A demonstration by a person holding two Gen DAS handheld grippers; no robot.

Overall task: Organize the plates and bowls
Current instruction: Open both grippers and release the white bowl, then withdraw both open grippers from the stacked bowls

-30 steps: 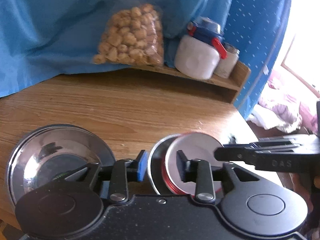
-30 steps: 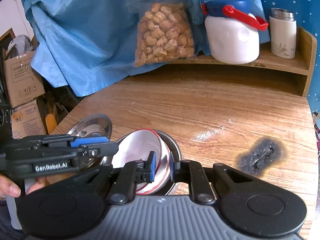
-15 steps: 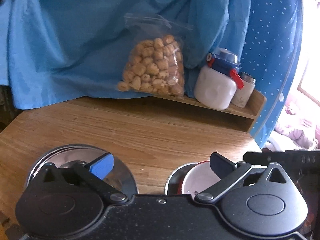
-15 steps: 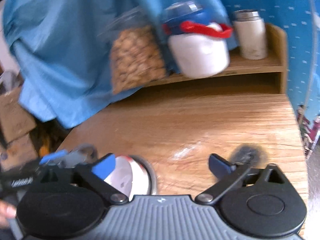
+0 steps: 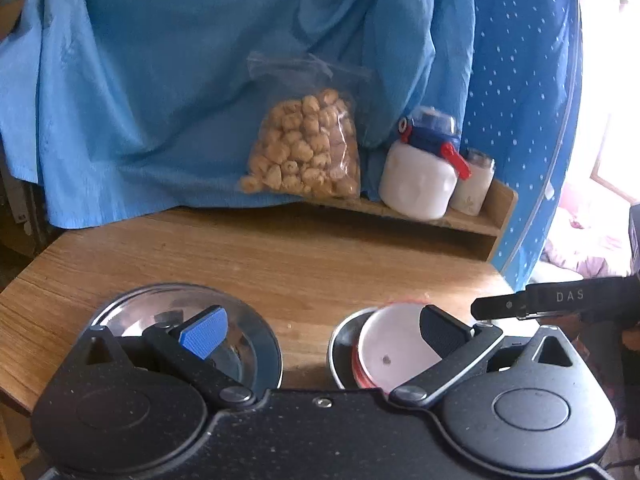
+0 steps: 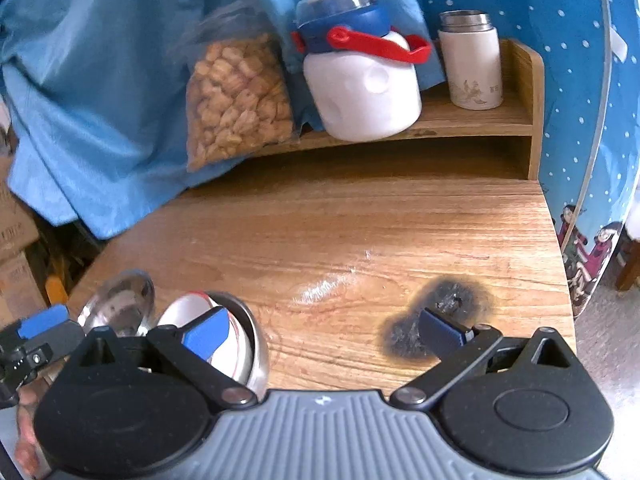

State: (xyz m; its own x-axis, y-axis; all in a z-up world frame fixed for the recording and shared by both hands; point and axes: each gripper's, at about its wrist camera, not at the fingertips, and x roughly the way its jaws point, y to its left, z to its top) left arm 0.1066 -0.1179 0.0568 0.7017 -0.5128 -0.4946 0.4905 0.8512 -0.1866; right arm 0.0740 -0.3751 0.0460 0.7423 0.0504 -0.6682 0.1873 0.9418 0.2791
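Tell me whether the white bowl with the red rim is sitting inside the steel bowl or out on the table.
Inside. The white bowl leans tilted within the steel bowl, whose metal rim wraps around it in both views.

Wooden table (image 6: 400, 232) with burn mark (image 6: 436, 320), low shelf (image 6: 480, 120) behind, blue cloth (image 5: 160, 80) draped, daylight at right

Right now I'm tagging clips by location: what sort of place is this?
Probably a lived-in home: a worn wooden table with a burn mark, a snack bag and thermos on its shelf.
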